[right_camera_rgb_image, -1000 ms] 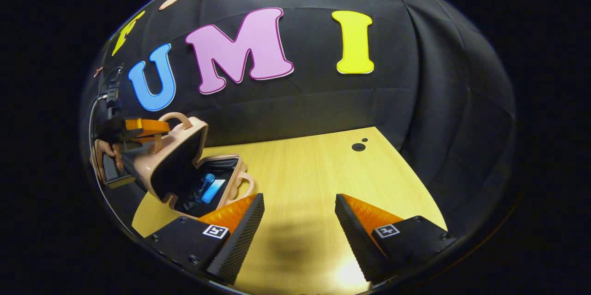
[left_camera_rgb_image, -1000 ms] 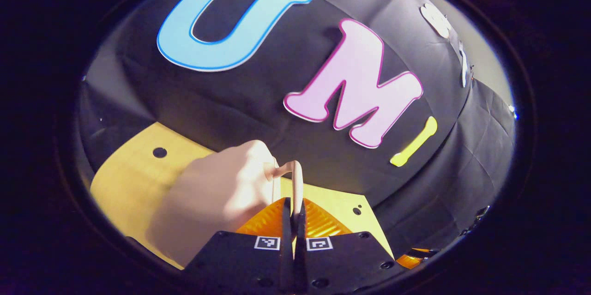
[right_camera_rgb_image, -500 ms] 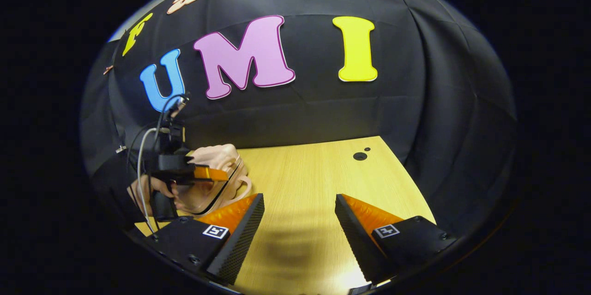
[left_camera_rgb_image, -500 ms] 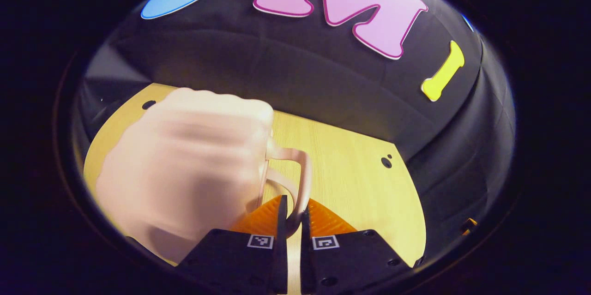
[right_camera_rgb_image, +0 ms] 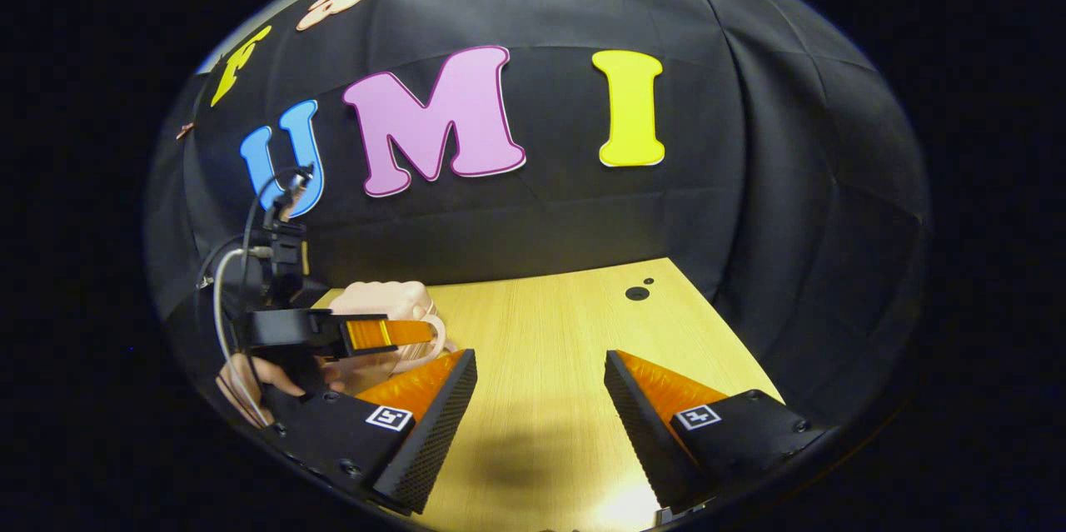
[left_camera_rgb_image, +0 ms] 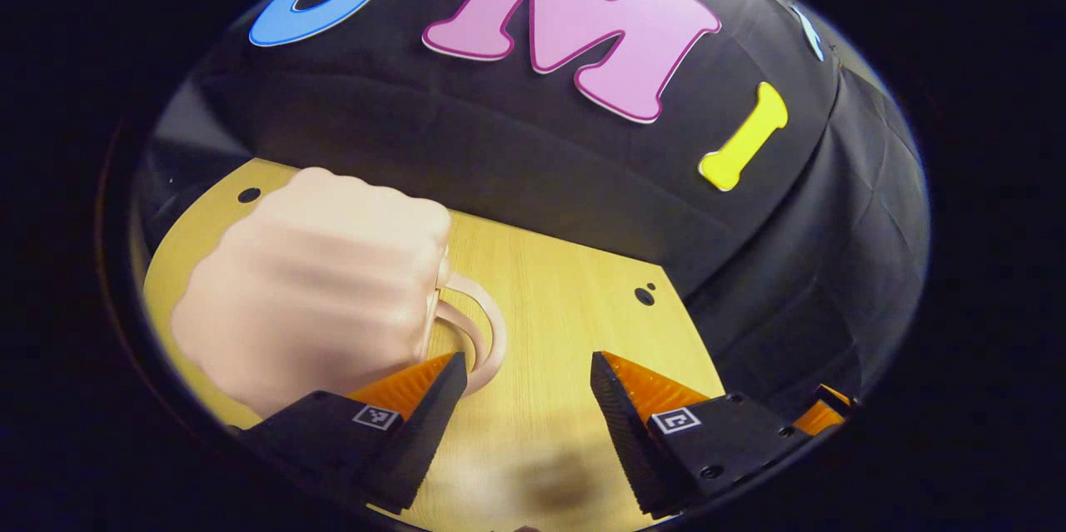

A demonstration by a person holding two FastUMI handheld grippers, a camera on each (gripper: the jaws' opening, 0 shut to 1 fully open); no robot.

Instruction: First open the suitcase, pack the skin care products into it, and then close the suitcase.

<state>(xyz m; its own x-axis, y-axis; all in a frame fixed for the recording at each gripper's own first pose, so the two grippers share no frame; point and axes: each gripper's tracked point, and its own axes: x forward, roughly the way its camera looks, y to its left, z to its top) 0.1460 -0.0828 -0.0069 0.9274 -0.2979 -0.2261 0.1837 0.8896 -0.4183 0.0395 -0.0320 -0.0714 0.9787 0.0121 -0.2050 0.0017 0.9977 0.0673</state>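
suitcase [left_camera_rgb_image: 316, 290], pale pink and lid down, sits on the wooden table [left_camera_rgb_image: 566, 299] in my left gripper view, its loop handles [left_camera_rgb_image: 475, 332] touching my left gripper [left_camera_rgb_image: 525, 399], whose fingers are spread and empty. it looks like a light, stiff shell; i'd take the handles.

in my right gripper view, my right gripper [right_camera_rgb_image: 541, 407] is spread wide over bare table, well apart from the suitcase at far left.

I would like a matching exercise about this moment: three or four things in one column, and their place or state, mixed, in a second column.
Column A
1. suitcase
2. left tongs
3. right tongs
4. table

Column B
a. open, above bare table near the middle
b. closed, lying on the table
c. light wood, with a dark hole near its far edge
d. open, just beside the suitcase handles

Pairs: 1-b, 2-d, 3-a, 4-c
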